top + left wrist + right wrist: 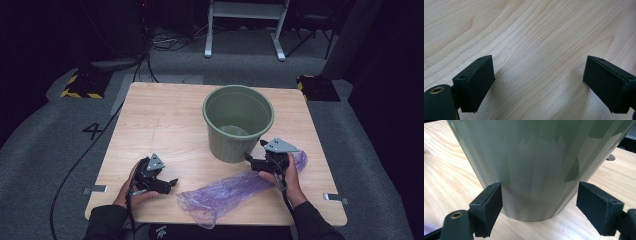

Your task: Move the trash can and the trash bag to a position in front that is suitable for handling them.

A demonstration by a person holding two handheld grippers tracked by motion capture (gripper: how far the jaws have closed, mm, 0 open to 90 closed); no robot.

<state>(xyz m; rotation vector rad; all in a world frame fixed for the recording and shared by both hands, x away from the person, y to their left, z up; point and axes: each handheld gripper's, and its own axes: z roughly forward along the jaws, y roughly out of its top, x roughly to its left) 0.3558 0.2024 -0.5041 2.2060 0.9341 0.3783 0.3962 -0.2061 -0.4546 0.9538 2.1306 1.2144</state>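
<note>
- We judge the green bin (238, 122) light, stiff and smooth-walled; it stands upright on the table (165, 125), and its rim looks the surest hold.
- The purple bag (227, 192) lies crumpled just before it, thin, limp and slippery; we would pinch an edge.
- Right gripper (537, 202): jaws open, facing the bin's base.
- Left gripper (537, 82): jaws open over bare wood.
- We count one bin, one bag, two grippers.

Pale wooden table (165, 125) bearing green bin (238, 122) and crumpled purple bag (235, 189).
</note>
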